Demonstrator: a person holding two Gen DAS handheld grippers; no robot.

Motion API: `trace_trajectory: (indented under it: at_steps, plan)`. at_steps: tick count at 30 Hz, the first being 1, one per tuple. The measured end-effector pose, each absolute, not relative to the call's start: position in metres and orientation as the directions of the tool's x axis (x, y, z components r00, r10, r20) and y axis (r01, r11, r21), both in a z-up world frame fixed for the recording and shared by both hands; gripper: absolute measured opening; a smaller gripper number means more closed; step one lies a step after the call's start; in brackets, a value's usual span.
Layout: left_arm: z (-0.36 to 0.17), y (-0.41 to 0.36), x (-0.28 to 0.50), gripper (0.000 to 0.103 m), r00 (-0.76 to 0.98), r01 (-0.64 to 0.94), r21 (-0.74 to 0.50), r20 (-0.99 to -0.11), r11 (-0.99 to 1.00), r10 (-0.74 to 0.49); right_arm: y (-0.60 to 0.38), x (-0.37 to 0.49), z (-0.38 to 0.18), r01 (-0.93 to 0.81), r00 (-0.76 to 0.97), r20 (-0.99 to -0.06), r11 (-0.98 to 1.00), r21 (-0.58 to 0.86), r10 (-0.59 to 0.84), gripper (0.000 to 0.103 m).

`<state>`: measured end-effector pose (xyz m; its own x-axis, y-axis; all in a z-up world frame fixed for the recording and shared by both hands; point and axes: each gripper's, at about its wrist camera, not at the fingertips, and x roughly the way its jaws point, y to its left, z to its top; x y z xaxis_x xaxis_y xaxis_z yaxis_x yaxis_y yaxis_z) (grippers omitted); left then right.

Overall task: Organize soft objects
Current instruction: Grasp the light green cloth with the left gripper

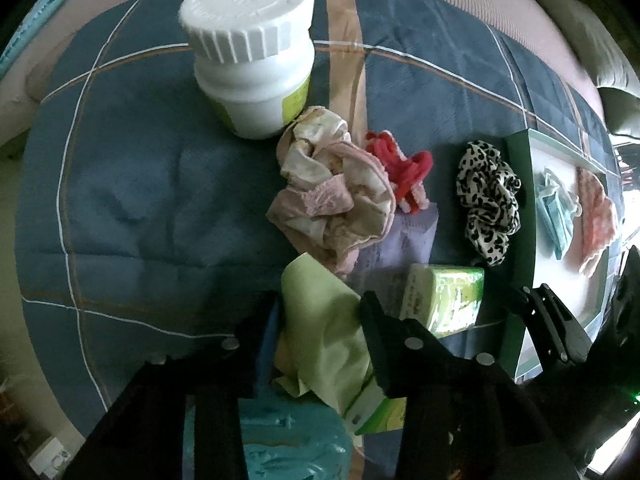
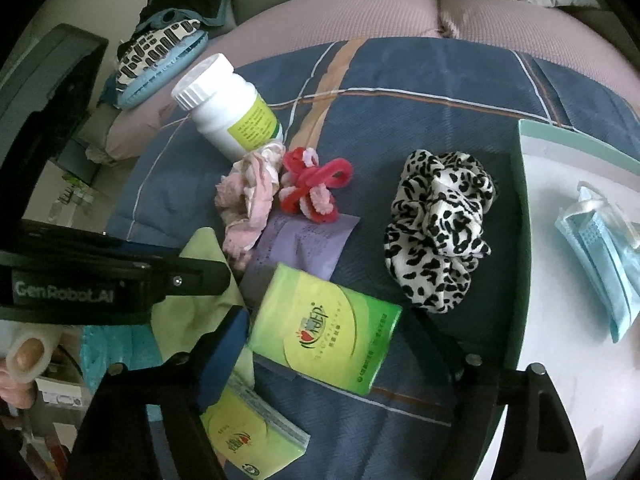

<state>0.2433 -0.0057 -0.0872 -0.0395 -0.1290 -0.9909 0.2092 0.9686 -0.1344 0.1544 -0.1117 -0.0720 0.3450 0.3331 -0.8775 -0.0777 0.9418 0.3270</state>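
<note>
pale green cloth point(image 1: 320, 332) sits low centre in the left wrist view, between the left gripper point(image 1: 318, 320) fingers, which press on its folds. right gripper point(image 2: 340, 344) stands apart, empty, over a green tissue pack point(image 2: 326, 328) at lower centre; leopard scrunchie point(image 2: 438, 230) lies mid-right on the plaid bedspread point(image 2: 400, 92), beside a white tray point(image 2: 560, 360) holding a blue face mask point(image 2: 604, 268).

My left wrist camera: looks almost straight down along my left claw point(image 1: 320, 320), close above the blue plaid cloth point(image 1: 140, 200), the white bottle point(image 1: 252, 56) looming large. My right wrist camera: set lower and slanted, facing forward across the same cloth toward pink cushions point(image 2: 400, 12). Shared ground: bottle, pink crumpled fabric point(image 1: 332, 196), red loop point(image 1: 400, 168), leopard scrunchie point(image 1: 488, 200), green tissue pack point(image 1: 444, 296), white tray point(image 1: 516, 200). Each view catches the other claw.
</note>
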Motion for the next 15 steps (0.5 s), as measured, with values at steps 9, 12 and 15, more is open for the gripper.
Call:
trace_trajectory:
  at_steps: [9,12,15]
  plan:
    - [-0.097,-0.016,0.24,0.016,-0.038,0.203,-0.152,-0.988,0.967,-0.147,-0.118,0.154,-0.07,-0.082,0.342,-0.876,0.939,0.334,0.341,0.075]
    - [-0.1,-0.013,0.237,0.011,-0.031,0.197,-0.164,-0.986,0.967,-0.161,-0.118,0.153,-0.069,-0.082,0.343,-0.875,0.939,0.335,0.343,0.075]
    - [-0.096,-0.009,0.233,0.01,-0.016,0.199,-0.169,-0.985,0.965,-0.169,-0.117,0.153,-0.068,-0.081,0.343,-0.875,0.939,0.335,0.342,0.075]
